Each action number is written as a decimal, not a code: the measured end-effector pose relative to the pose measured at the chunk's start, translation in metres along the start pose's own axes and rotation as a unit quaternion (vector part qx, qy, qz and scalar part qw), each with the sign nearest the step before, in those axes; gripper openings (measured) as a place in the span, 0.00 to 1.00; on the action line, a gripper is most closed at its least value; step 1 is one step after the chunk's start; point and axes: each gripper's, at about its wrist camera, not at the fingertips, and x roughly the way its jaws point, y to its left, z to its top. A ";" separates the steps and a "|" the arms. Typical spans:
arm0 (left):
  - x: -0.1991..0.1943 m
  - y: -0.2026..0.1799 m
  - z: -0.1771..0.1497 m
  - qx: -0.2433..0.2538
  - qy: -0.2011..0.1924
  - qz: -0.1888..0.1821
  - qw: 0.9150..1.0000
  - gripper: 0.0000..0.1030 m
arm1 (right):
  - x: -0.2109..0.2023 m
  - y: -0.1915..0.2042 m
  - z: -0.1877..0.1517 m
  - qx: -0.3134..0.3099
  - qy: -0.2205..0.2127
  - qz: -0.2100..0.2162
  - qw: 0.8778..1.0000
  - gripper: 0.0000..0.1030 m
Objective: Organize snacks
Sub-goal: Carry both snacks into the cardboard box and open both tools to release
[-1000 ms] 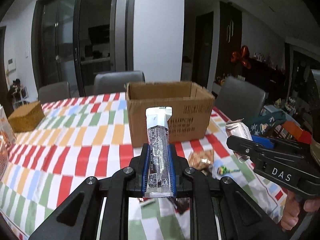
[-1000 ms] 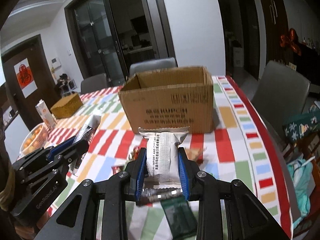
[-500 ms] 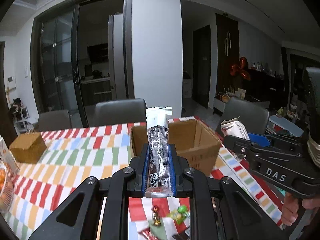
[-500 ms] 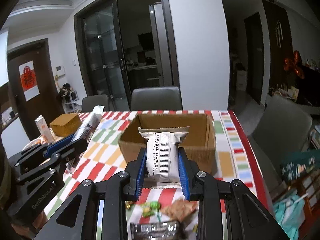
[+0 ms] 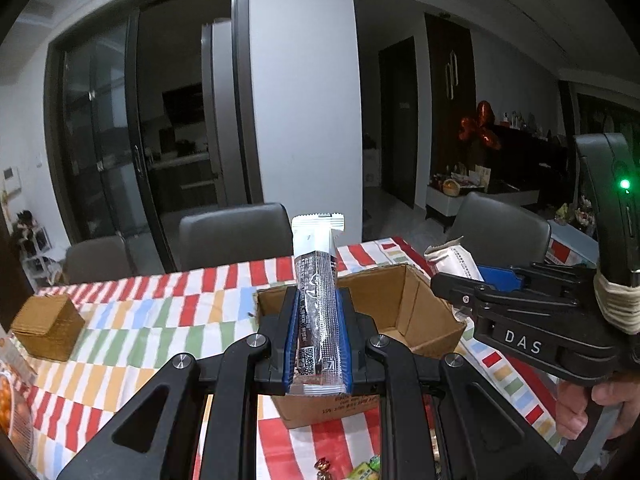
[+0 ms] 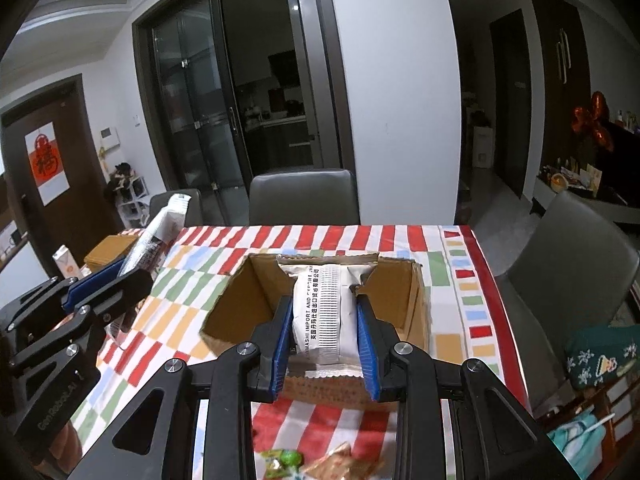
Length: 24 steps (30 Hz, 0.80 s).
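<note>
Two snacks ride clamped: our left claw [image 5: 318,344] grips a slim bar sachet [image 5: 317,312], our right claw [image 6: 326,344] a white pouch [image 6: 323,312], the cardboard box [image 6: 256,300] just beyond both. Releasing early risks dropping them short onto the tabletop [image 6: 452,280].

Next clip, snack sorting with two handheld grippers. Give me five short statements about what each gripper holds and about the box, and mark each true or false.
1. The left gripper is shut on a long dark snack stick. True.
2. The right gripper is empty. False: it is shut on a white snack packet.
3. The cardboard box is closed with tape. False: its top is open.
4. The box stands on a checked tablecloth. True.
5. Loose wrapped sweets lie on the cloth in front of the box. True.
</note>
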 end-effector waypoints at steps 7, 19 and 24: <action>0.054 0.014 0.009 -0.027 0.042 -0.020 0.999 0.18 | 0.040 -0.007 0.015 0.002 0.027 -0.001 1.000 0.30; 0.105 0.016 0.004 -0.028 0.093 -0.007 0.995 0.26 | 0.090 -0.015 0.019 -0.002 0.063 -0.007 0.998 0.31; 0.085 0.014 -0.002 -0.020 0.082 0.013 0.996 0.43 | 0.085 -0.014 0.012 -0.006 0.063 -0.020 0.998 0.46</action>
